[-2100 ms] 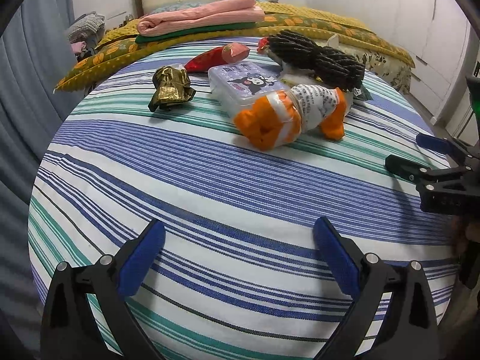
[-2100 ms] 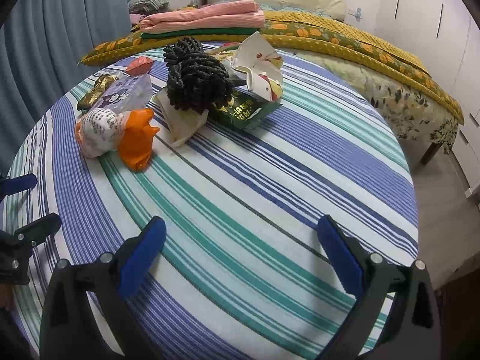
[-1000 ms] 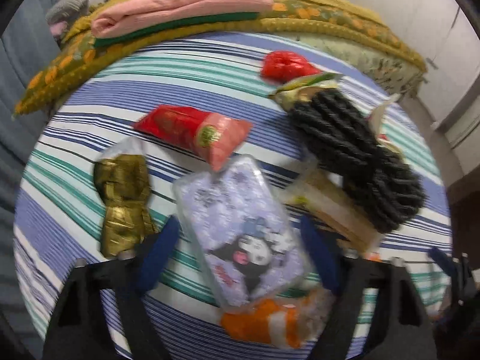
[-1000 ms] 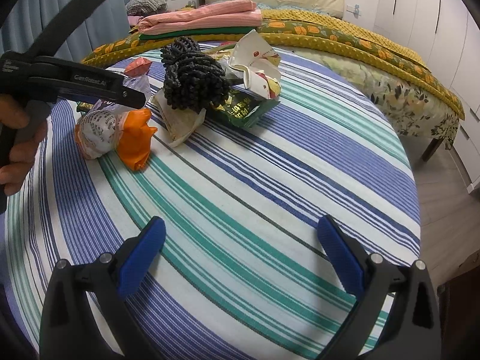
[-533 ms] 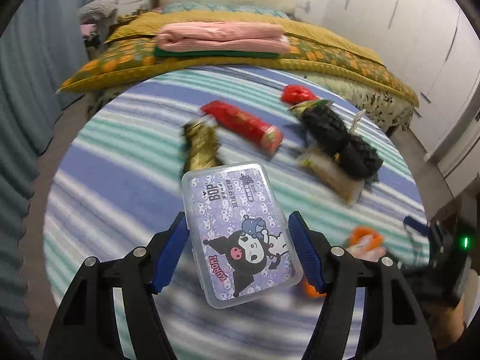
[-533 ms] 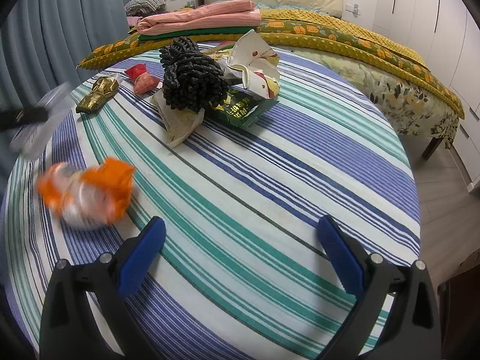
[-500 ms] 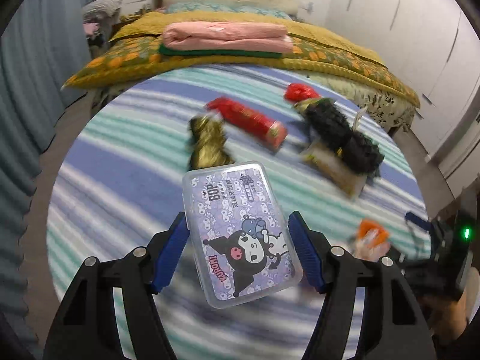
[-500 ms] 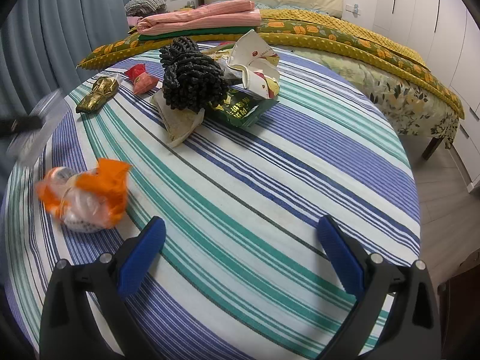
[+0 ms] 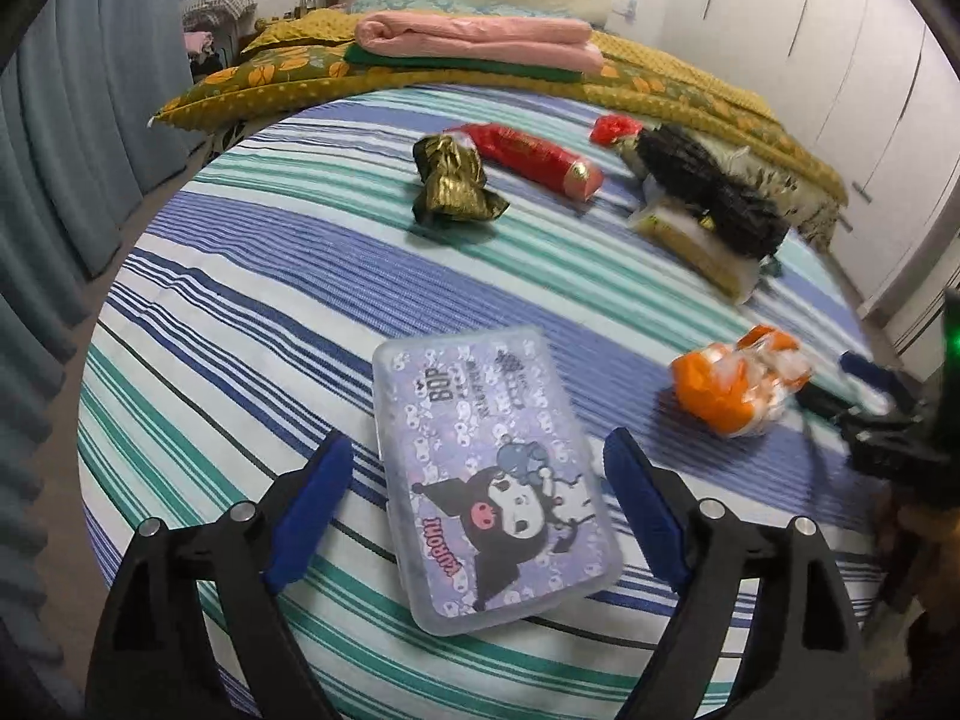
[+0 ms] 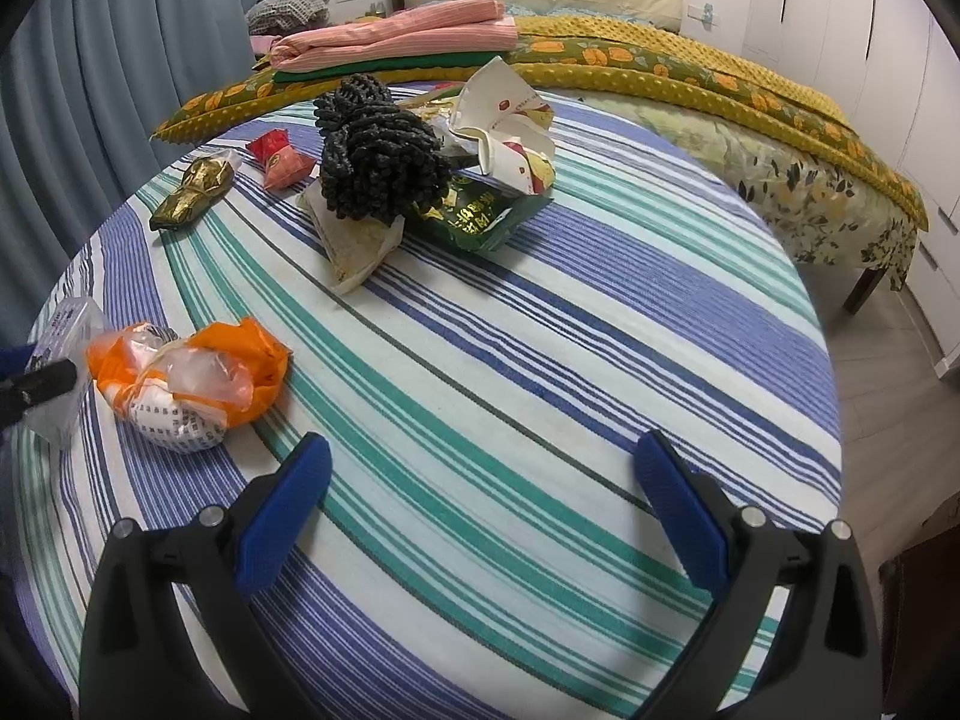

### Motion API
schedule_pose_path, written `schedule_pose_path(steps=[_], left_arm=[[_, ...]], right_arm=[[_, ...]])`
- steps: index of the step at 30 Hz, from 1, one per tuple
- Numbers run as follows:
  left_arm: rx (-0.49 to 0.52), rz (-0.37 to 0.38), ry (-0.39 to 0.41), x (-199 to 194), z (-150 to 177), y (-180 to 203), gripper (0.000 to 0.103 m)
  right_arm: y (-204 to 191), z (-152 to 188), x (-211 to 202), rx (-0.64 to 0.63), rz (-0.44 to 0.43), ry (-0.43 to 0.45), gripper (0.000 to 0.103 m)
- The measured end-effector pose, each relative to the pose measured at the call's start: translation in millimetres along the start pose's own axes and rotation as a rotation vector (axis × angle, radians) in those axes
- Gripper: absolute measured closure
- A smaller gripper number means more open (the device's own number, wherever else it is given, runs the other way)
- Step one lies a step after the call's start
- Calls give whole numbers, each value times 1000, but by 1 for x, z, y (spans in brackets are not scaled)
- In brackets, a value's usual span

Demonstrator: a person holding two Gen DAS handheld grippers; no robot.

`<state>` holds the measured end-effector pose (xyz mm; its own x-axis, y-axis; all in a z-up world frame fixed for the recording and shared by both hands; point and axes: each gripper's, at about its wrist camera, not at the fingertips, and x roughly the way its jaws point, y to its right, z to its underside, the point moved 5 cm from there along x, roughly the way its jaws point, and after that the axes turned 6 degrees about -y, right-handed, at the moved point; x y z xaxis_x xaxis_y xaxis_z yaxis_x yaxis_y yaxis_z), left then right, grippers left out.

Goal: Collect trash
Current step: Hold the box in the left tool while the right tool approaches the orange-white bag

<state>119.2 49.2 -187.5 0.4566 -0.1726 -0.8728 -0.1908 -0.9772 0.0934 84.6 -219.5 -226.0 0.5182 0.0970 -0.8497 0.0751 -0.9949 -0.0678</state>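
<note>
A purple cartoon-printed plastic box (image 9: 492, 480) lies flat on the striped tablecloth (image 9: 240, 276) between the fingers of my left gripper (image 9: 477, 447). Its jaws are opening, with a gap on both sides of the box. To the right rests a crumpled orange-and-white bag (image 9: 738, 384), close to my right gripper (image 9: 870, 414). Farther back lie a gold wrapper (image 9: 453, 183), a red wrapper (image 9: 534, 159) and a black knitted bundle (image 9: 708, 192). In the right wrist view my right gripper (image 10: 483, 462) stands open over bare cloth, with the orange-and-white bag (image 10: 186, 378) to its left.
Under the black bundle (image 10: 375, 162) sit a beige packet (image 10: 357, 246), a green packet (image 10: 474, 216) and a crumpled white carton (image 10: 510, 132). A bed with folded blankets (image 9: 474, 39) borders the table's far side. Curtains (image 9: 60, 120) hang on the left.
My left gripper carried the purple box away from the pile toward the table's near side, laid it on the cloth and spread its jaws. The orange bag rolled nearer. The right gripper stayed put.
</note>
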Motion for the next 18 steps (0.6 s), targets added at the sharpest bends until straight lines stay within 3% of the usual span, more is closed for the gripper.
schedule_pose_path(steps=[7, 13, 18], left_arm=[[54, -95, 24, 5, 8, 4, 14], [29, -66, 33, 4, 8, 0, 11], [36, -72, 29, 4, 8, 1, 11]], right_arm=[[-1, 5, -12, -9, -75, 42, 5], [-41, 19, -24, -146, -188, -2, 5], [-63, 9, -11, -301, -75, -69, 5]])
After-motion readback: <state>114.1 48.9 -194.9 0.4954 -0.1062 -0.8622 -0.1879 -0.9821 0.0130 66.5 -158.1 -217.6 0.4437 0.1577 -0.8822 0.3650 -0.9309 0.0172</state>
